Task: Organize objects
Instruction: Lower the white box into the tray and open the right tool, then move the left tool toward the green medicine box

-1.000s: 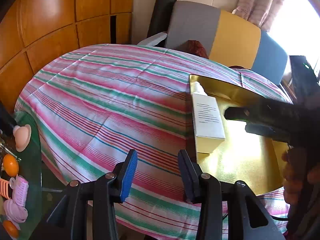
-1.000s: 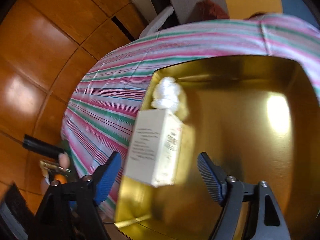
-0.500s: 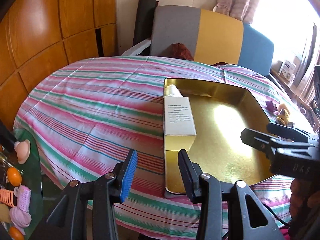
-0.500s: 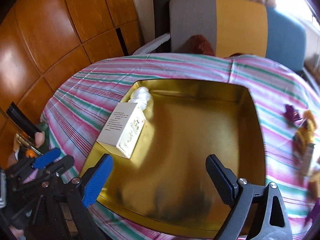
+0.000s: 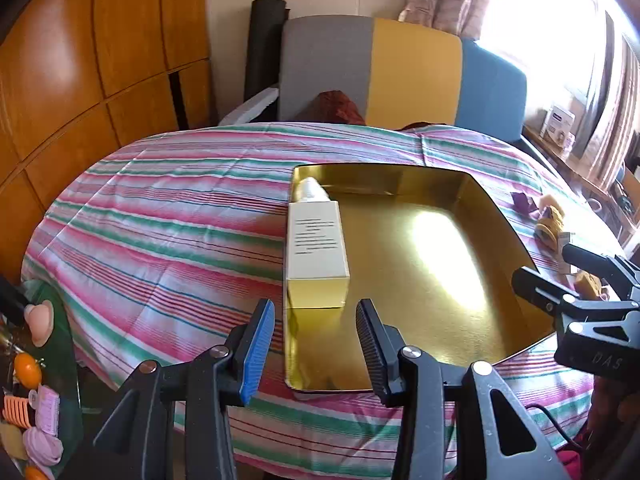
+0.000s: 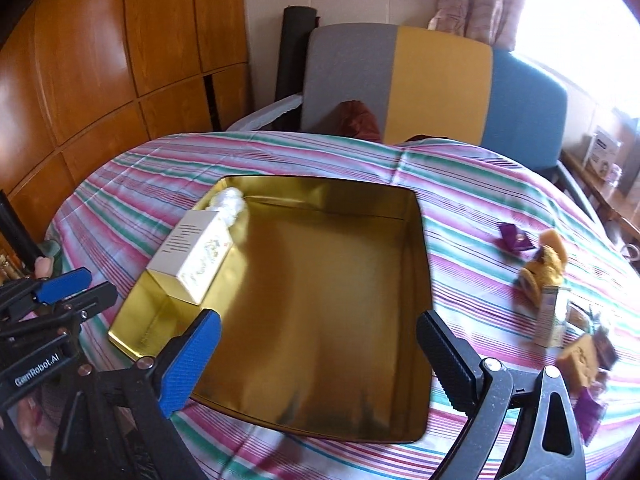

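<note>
Your right claw (image 6: 318, 354) is opening wide over the gold tray (image 6: 416, 248), gripping nothing; your left claw (image 5: 315, 342), marked "GenRobot.AI", is hanging partly apart, empty. The white box (image 6: 196, 256), print unreadable, is lying along the tray's left edge.

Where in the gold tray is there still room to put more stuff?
Most of the gold tray floor is bare, from the white box across to its right wall. Only the left edge is taken: the box, with a white wad behind it. Outside, the striped cloth is crowded near the yellow toy.
</note>
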